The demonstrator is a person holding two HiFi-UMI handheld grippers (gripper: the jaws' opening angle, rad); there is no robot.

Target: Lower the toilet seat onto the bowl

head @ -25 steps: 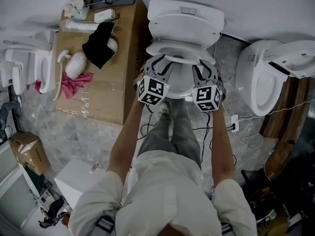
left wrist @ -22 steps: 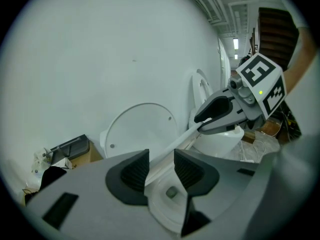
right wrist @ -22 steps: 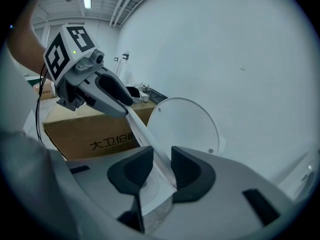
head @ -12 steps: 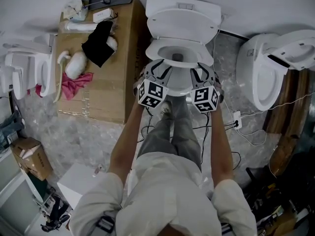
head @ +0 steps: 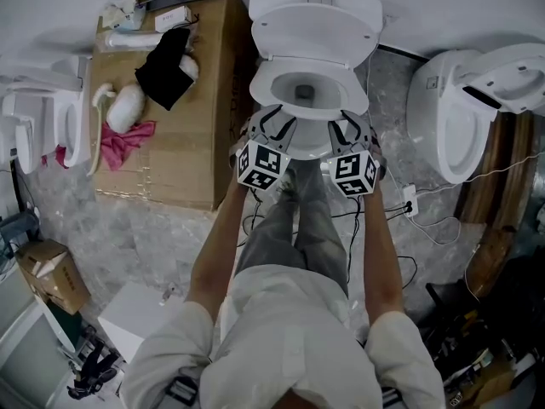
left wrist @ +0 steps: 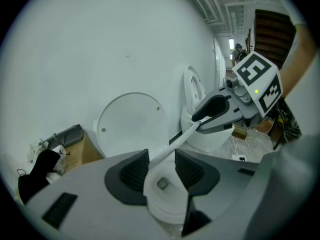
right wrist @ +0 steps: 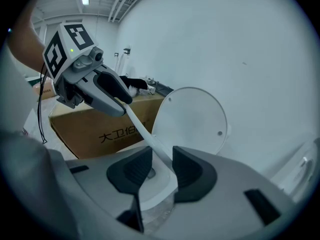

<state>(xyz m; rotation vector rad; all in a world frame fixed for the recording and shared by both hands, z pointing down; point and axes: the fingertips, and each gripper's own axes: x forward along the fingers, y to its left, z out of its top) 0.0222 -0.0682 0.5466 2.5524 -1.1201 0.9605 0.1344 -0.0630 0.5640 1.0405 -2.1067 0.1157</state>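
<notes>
In the head view, a smooth white toilet stands by the far wall. Its round lid (head: 313,24) stands up against the wall. The toilet seat (head: 266,90), a shiny white ring, sits low over the bowl (head: 304,82). I cannot tell if it touches the bowl. The left tool (head: 274,124) and the right tool (head: 345,128) are at the seat's near edge, one on each side. On the left is a brown cardboard box (head: 183,143). A black cloth (head: 163,66) and a pink cloth (head: 119,139) lie on top of it. On the right stands a second toilet (head: 443,126). The floor (head: 145,228) looks shiny and crinkly.

In the left gripper view, the left tool's (left wrist: 159,170) two dark, ridged pads stand apart. They have just been opening. The thin edge of the seat (left wrist: 175,141) runs between them, and they do not squeeze it. The edge goes on to the right tool (left wrist: 200,121). The bowl (left wrist: 162,204) is right below, with a small dark hole at its bottom. The lid (left wrist: 132,124) is behind.

In the right gripper view, the right tool's (right wrist: 161,170) pads are also apart and have just been opening. The seat's edge (right wrist: 142,131) lies between them, loose, and reaches to the left tool (right wrist: 122,104). The box (right wrist: 100,129) is on the far left and the lid (right wrist: 192,119) is behind.
</notes>
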